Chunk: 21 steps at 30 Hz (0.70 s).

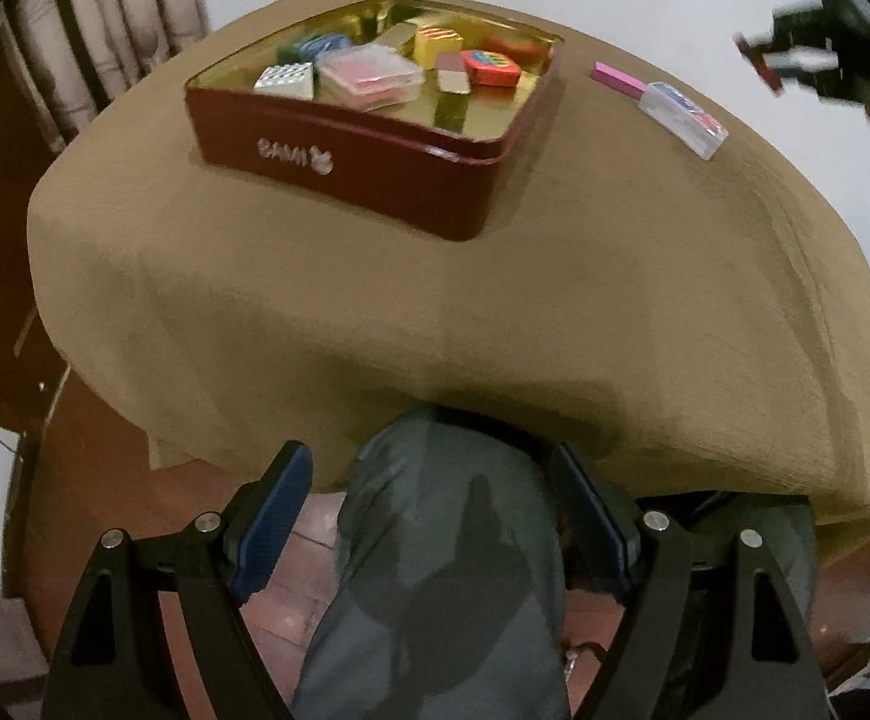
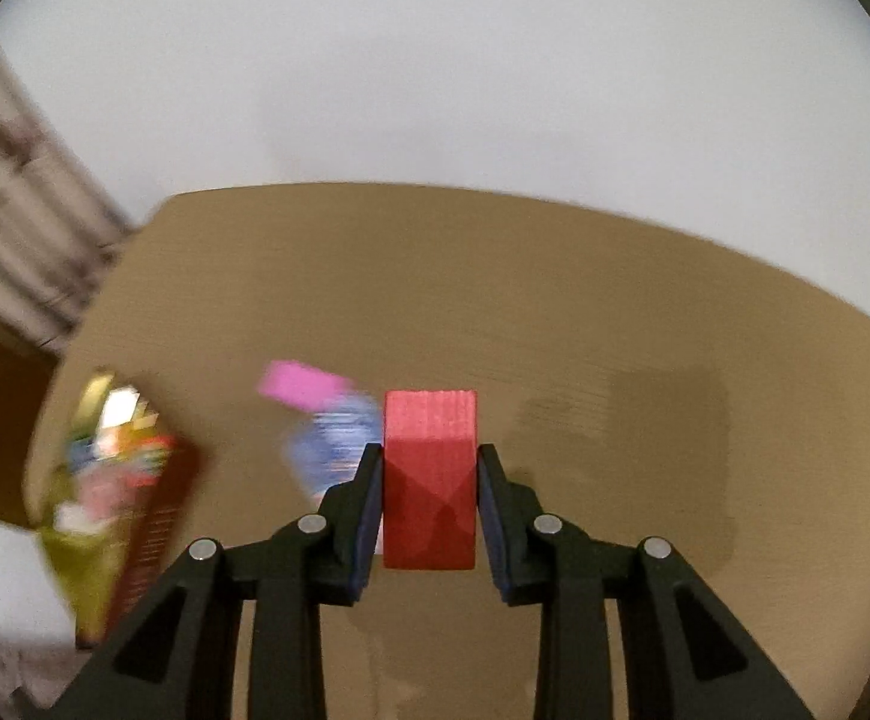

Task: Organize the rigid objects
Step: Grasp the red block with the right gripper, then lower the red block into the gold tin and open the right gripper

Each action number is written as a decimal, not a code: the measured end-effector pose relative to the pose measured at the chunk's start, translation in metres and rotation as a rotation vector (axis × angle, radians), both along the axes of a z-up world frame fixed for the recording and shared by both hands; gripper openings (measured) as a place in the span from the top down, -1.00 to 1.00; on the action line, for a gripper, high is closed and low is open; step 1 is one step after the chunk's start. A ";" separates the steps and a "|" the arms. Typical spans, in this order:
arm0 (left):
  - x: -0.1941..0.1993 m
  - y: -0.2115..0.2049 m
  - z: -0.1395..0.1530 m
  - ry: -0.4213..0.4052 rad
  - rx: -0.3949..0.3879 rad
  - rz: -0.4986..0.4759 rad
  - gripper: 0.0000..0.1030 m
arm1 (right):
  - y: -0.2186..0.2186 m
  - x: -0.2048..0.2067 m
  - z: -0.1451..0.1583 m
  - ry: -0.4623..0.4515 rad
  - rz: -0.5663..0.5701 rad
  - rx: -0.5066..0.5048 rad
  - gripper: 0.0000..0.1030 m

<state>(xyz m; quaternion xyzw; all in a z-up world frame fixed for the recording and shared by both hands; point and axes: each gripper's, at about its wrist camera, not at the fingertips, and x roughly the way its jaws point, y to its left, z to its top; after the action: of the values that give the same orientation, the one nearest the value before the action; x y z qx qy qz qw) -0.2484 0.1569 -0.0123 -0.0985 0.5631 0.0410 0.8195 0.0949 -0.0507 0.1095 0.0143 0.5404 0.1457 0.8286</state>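
the right gripper (image 2: 429, 480) clamps one red block (image 2: 429, 480) above the cloth, right of the tin (image 1: 375, 162). the left gripper (image 1: 432, 480) gapes empty off the cloth's (image 1: 495, 312) near edge. one pink block (image 1: 615, 77) and one clear case (image 1: 684, 117) lie right of the tin, with bare cloth nearer.

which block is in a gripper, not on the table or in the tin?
The red block, clamped between the right gripper fingers; the pink block lies on the table.

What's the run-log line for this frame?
right gripper: shut on red block | left gripper: open, idle | tin: partly filled | pink block, clear case: on table
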 end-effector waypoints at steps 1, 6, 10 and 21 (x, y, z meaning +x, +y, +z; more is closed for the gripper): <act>-0.001 0.001 -0.001 0.001 -0.007 0.006 -0.52 | 0.011 -0.006 0.005 -0.001 0.028 0.015 0.42; -0.006 0.007 0.002 -0.014 -0.010 0.004 -0.52 | 0.099 -0.043 0.018 0.040 0.187 0.123 0.42; -0.008 0.015 0.001 -0.015 -0.028 0.008 -0.52 | 0.180 -0.058 -0.005 0.106 0.268 0.126 0.42; -0.007 0.034 -0.004 -0.004 -0.110 0.052 -0.52 | 0.237 -0.061 -0.079 0.228 0.181 0.030 0.42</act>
<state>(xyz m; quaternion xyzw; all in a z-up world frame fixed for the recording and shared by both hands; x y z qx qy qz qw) -0.2557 0.1909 -0.0162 -0.1581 0.5602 0.0308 0.8126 0.0337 0.1862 0.0302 -0.0055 0.6280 0.2252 0.7449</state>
